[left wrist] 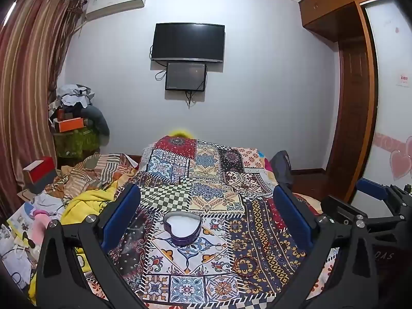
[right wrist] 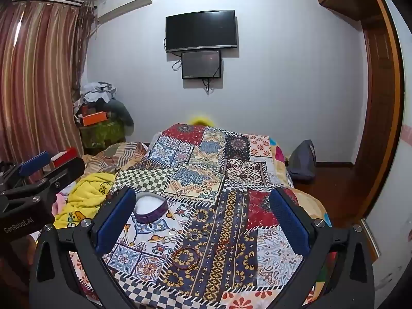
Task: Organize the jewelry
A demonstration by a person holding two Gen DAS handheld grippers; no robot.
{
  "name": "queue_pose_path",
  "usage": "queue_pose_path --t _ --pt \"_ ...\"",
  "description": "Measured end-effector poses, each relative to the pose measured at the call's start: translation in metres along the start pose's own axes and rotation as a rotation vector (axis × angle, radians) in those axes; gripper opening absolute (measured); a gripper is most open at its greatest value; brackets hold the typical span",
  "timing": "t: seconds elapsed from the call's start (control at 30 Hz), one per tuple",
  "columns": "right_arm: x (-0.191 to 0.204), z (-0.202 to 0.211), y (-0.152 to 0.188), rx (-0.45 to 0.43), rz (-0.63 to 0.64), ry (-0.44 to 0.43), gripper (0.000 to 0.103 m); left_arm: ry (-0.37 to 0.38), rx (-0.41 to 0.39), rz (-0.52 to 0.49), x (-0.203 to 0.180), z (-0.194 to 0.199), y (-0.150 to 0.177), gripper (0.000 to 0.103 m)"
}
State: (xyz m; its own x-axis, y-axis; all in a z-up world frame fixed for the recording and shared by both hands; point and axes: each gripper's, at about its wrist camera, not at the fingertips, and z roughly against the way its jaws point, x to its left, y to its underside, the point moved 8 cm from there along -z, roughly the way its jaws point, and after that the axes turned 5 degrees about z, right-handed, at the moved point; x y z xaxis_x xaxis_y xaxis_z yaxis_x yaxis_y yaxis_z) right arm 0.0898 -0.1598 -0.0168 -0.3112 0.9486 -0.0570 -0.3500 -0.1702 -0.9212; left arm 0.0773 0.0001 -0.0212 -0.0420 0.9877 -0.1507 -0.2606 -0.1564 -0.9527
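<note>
Both claws hover over a bed spread with a patchwork quilt [left wrist: 213, 170], their blue-padded fingers splayed wide and gripping nothing. Nearest the right claw [right wrist: 203, 221], just ahead of its finger roots and slightly left of centre, a thin reddish-brown bangle [right wrist: 186, 258] lies flat on the quilt; the left claw [left wrist: 206, 215] sees the same bangle toward its right finger. A little beyond it, a few small rings [right wrist: 198, 234] and a pair of pale hoop earrings [left wrist: 218, 250] lie scattered, hard to make out against the busy print. Farther on sits an open heart-shaped tin [left wrist: 182, 229], purple-walled with a white lining; nothing can be seen in it. It lies between the left claw's fingers and just beside the right claw's left finger. The left tool's black body, seen from the right wrist, reads "GenRobot.AI". On the far wall hangs a dark television [right wrist: 201, 30].
</note>
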Motion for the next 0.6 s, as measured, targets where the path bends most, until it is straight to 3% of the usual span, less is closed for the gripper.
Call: queue_pose_path --t 0.6 --pt "0.0011 -0.0005 -0.0015 -0.009 -0.003 -0.001 0.103 -0.009 0.009 0.0 0.0021 -0.0044 0.0087 0.103"
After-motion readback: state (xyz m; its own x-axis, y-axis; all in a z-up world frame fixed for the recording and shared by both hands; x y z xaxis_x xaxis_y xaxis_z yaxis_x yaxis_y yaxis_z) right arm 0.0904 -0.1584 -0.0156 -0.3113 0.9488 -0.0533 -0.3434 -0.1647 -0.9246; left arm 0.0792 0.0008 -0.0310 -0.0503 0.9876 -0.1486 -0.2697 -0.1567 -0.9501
